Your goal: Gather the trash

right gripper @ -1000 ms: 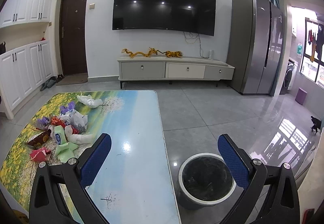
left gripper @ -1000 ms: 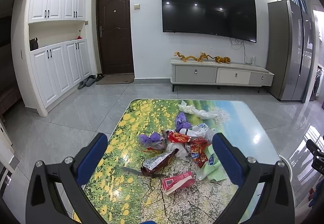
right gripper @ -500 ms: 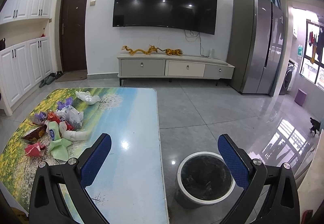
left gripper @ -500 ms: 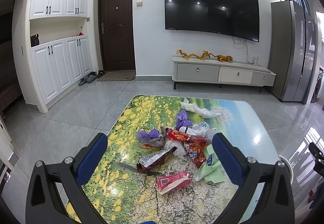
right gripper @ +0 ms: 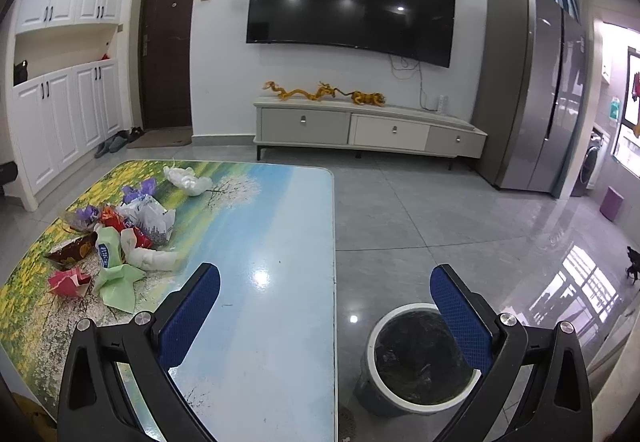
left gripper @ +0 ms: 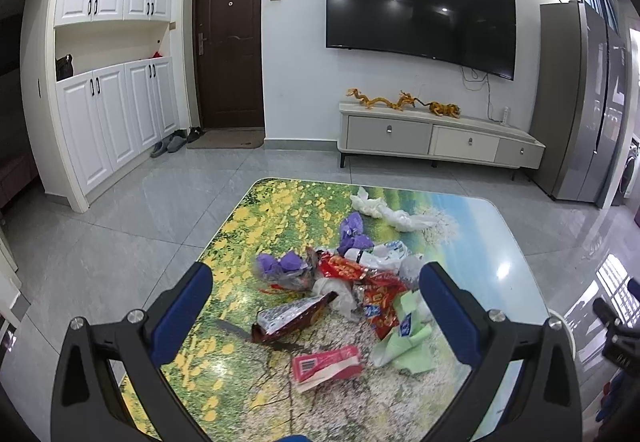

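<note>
A pile of trash lies on the picture-printed table (left gripper: 256, 234): a brown snack bag (left gripper: 292, 318), a pink packet (left gripper: 326, 364), a green wrapper (left gripper: 408, 342), red wrappers (left gripper: 344, 268), purple wrappers (left gripper: 280, 266) and white crumpled bags (left gripper: 384, 212). My left gripper (left gripper: 314, 294) is open and empty, held above the near side of the pile. My right gripper (right gripper: 326, 292) is open and empty over the table's right edge (right gripper: 334, 282); the pile (right gripper: 120, 238) lies to its left. A round bin (right gripper: 416, 362) with a dark liner stands on the floor beside the table.
A TV cabinet (left gripper: 436, 140) with gold dragon figures stands at the far wall under a wall TV (left gripper: 420, 6). A fridge (right gripper: 532, 90) is at the right, white cupboards (left gripper: 112, 122) and a brown door (left gripper: 228, 42) at the left. The floor is grey tile.
Both grippers have drawn back and risen slightly, so the table and trash pile sit lower and farther in view. The right view has turned a little left. Both jaws stayed open.
</note>
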The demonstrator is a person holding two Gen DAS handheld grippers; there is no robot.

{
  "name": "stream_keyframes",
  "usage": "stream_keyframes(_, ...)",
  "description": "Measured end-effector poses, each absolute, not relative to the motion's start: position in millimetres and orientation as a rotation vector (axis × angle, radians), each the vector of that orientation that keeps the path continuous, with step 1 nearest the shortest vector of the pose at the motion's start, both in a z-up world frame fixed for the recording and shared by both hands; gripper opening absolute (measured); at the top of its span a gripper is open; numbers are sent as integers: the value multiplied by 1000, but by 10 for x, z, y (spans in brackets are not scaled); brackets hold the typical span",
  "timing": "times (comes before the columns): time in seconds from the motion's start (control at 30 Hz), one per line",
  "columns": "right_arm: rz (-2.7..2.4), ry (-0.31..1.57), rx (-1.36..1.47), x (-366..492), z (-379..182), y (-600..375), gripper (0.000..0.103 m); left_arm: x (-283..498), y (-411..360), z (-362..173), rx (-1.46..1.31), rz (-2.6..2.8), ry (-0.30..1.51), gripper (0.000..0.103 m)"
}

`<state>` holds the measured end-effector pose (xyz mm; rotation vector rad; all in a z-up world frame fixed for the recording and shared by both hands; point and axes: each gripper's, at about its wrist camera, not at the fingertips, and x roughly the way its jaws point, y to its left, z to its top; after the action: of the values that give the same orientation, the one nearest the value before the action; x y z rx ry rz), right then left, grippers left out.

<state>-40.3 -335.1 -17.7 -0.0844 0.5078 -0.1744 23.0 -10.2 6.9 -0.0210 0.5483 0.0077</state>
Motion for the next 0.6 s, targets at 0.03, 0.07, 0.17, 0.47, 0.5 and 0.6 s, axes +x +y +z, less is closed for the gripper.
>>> stream_keyframes(0.03,-164,508,-86,-357,-198,-3362,103,264,-136,82,-27,7,548,103)
stream_keyframes(0.07,-149,517,-74,-319,-220,-3385,103,284,-155,94,-33,8,546,103)
stream_keyframes(0.17,-116,516,-53,-227,-244,-3441,103,356,-292,143,-30,29,531,103)
stream_keyframes(0.47,-54,557,-72,-3,-235,-3491,103,451,-597,221,-29,36,468,103)
stream_keyframes(0.5,-59,555,-80,-13,-216,-3473,103,474,-616,202,-23,17,467,103)
stream_keyframes(0.6,-90,561,-88,-53,-184,-3436,103,524,-645,153,-6,-33,476,103)
